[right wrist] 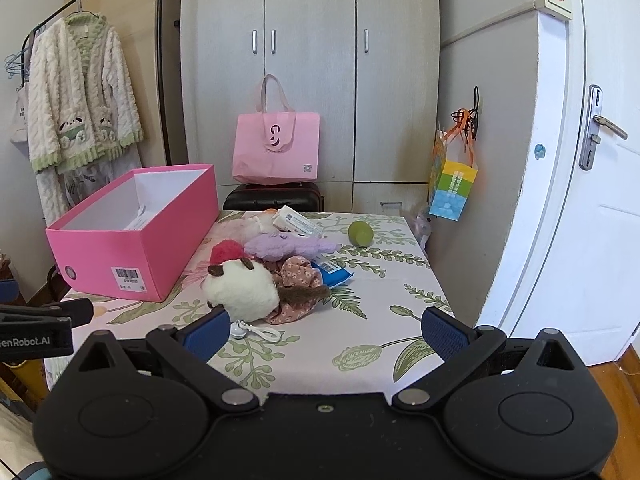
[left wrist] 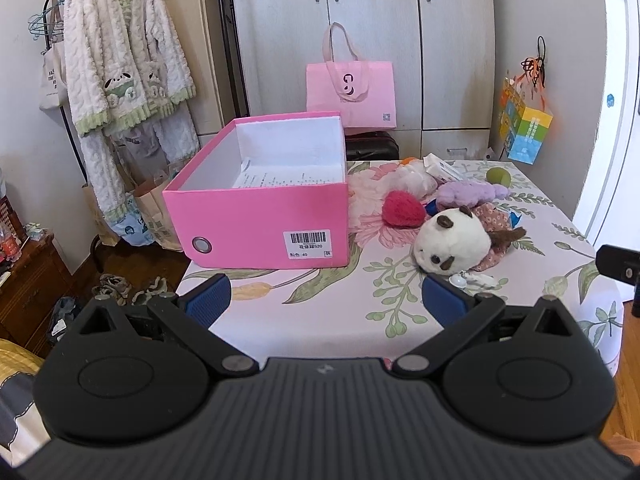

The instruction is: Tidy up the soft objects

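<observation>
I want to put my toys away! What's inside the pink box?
The pink box is open and holds only a printed paper sheet on its white bottom. Its front wall hides the nearest part of the floor.

"40" on pink box (left wrist: 256, 216) barcode label (left wrist: 307, 245)

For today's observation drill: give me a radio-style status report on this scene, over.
Left gripper and right gripper open, empty. Pink box open, only paper inside. Soft toys heaped beside it, panda plush nearest. Path clear.
</observation>
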Demonstrator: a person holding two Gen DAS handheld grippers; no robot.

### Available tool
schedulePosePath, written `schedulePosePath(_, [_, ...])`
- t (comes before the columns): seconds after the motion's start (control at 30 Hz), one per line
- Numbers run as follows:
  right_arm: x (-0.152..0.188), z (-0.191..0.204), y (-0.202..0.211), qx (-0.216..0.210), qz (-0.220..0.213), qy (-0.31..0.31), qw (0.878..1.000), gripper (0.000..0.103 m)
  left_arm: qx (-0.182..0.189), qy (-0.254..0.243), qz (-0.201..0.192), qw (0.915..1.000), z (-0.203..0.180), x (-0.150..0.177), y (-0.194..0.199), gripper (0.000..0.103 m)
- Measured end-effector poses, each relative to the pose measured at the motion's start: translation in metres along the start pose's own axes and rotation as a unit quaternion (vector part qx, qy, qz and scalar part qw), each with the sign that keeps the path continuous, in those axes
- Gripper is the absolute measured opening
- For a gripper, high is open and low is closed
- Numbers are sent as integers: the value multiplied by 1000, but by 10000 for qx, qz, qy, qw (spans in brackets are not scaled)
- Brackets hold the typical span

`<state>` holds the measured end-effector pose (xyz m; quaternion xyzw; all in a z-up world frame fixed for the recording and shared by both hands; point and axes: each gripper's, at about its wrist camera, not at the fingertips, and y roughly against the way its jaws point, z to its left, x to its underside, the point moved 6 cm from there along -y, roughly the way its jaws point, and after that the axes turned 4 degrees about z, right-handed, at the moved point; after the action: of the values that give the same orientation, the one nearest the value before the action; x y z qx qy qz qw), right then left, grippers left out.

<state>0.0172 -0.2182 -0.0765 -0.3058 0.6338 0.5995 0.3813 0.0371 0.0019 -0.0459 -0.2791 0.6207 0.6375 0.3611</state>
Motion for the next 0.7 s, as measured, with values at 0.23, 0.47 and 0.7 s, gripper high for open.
schedulePosePath(0.23, [2, 2, 1, -1, 11, 64, 10000, 103, 0, -7, -8, 10000, -1, 1, 1, 103])
schedulePosePath(0.47, [3, 1, 2, -76, 21, 52, 10000, 103, 13, -22, -63, 10000, -6, 3, 1, 103])
schedulePosePath(0.7, [4, 1, 3, -113, 35, 65, 9999, 103, 44, -70, -35, 10000, -5, 6, 4, 103])
